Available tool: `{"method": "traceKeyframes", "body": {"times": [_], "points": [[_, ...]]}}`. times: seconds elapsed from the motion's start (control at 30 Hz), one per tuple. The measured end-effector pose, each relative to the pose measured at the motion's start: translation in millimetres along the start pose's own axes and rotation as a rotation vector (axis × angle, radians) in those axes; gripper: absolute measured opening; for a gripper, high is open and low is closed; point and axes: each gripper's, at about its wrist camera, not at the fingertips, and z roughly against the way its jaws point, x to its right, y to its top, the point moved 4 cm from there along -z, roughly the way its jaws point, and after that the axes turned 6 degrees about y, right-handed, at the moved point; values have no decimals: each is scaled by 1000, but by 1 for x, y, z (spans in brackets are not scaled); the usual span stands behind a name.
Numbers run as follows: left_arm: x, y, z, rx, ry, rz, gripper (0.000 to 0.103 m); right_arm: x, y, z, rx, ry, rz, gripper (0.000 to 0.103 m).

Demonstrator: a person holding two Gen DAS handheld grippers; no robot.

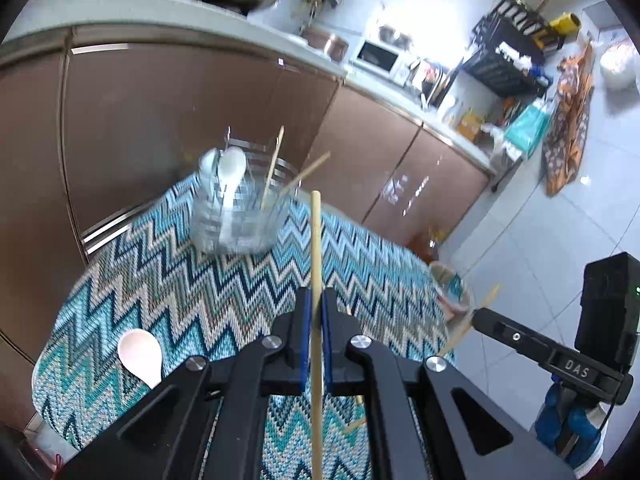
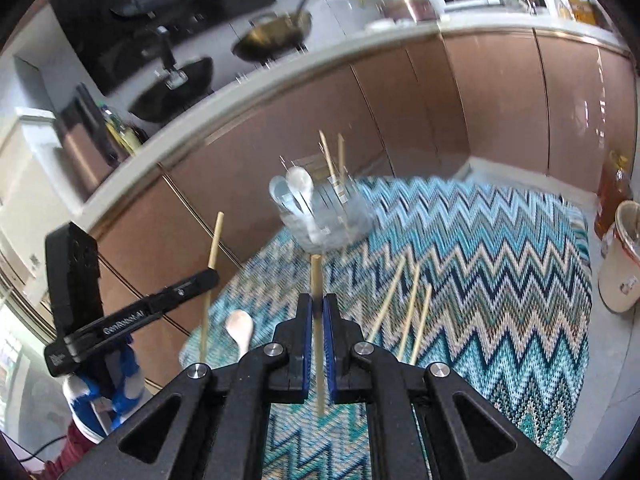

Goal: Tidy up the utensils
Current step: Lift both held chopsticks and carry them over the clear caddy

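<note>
My left gripper is shut on a wooden chopstick that sticks up past the fingertips. My right gripper is likewise shut on another chopstick. Both hang above the zigzag-patterned table cloth. Ahead stands a metal wire utensil holder with white spoons and two chopsticks in it. A white spoon lies on the cloth at the near left. Three loose chopsticks lie on the cloth right of my right gripper. In the left wrist view the right gripper shows at the right edge.
Brown kitchen cabinets run close behind the table. A beige bin and an amber bottle stand on the floor beyond the table's right side. The counter above carries a wok and a microwave.
</note>
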Motion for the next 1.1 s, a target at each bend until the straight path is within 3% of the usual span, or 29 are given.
{"method": "traceKeyframes", "body": {"times": [0.23,0.5,0.67,0.87,1.1], "points": [[-2,45,14,125,-8,35,5,-28,43,10,111,32,76,6],[-25,124,-16,272,25,90,5,-42,116,-21,232,109,146,6],[-33,172,-56,378,76,112,5,-37,155,-54,297,116,199,6],[-47,193,-107,462,191,135,5,-16,177,-110,309,65,262,6],[-59,190,-165,501,300,152,5,13,168,-166,271,18,290,6]]}}
